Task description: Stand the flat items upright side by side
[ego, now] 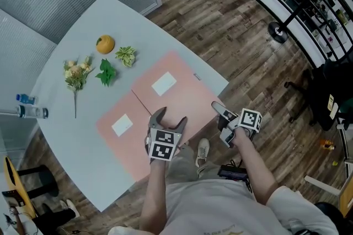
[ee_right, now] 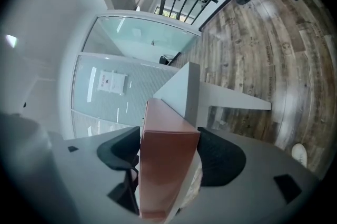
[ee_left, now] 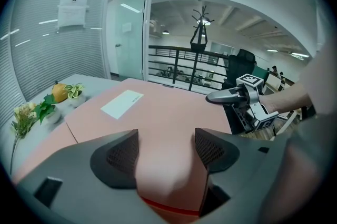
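Two flat pink boxes lie side by side on the pale table (ego: 83,19), each with a white label. The right box (ego: 182,99) reaches the table's near right edge; the left box (ego: 118,140) lies beside it. My left gripper (ego: 168,117) is open over the right box's near edge, with the pink top (ee_left: 168,112) showing between its jaws (ee_left: 166,152). My right gripper (ego: 219,112) sits at that box's right edge. In the right gripper view the box's narrow side (ee_right: 166,165) fills the gap between the pads, so that gripper (ee_right: 169,152) is shut on it.
An orange (ego: 105,43), two small leafy plants (ego: 126,55) (ego: 106,71) and a flower sprig (ego: 76,75) lie on the table's far left. A bottle (ego: 30,112) lies at the left edge. Wood floor, a railing and a chair base (ego: 277,32) are to the right.
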The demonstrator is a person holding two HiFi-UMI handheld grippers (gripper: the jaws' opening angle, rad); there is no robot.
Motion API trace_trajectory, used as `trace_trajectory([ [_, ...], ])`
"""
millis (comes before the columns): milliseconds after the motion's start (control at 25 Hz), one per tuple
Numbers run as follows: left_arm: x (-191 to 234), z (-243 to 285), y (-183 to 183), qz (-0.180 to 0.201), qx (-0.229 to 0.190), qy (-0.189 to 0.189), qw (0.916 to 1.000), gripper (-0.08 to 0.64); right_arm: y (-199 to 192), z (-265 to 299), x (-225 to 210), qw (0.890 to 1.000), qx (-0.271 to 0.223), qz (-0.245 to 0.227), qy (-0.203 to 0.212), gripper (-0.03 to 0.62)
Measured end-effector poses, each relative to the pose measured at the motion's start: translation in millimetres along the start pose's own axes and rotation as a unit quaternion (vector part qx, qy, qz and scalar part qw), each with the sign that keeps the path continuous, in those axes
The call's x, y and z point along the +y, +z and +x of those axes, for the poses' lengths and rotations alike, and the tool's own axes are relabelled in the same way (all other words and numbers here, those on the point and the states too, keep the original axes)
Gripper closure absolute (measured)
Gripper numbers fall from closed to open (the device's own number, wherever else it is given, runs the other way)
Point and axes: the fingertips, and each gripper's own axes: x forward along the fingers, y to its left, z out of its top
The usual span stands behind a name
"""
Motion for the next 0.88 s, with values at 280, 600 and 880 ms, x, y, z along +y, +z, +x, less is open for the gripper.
trace_trajectory([
  [280,0,0,0,-0.007,0.0,-0.004,1.0,0.23,4,-2,10,1.0,-0.007,-0.019,0.0,0.241],
  [600,-4,-6,14,-0.053,-0.03,-0.02,0.998,0.23,10,-8,30,0.997,-0.022,-0.079,-0.009,0.241],
  [880,-12,-5,29,-0.053,-0.043,-0.028,0.9973,0.23,12,-16,44,0.993,-0.033,-0.107,-0.022,0.241],
])
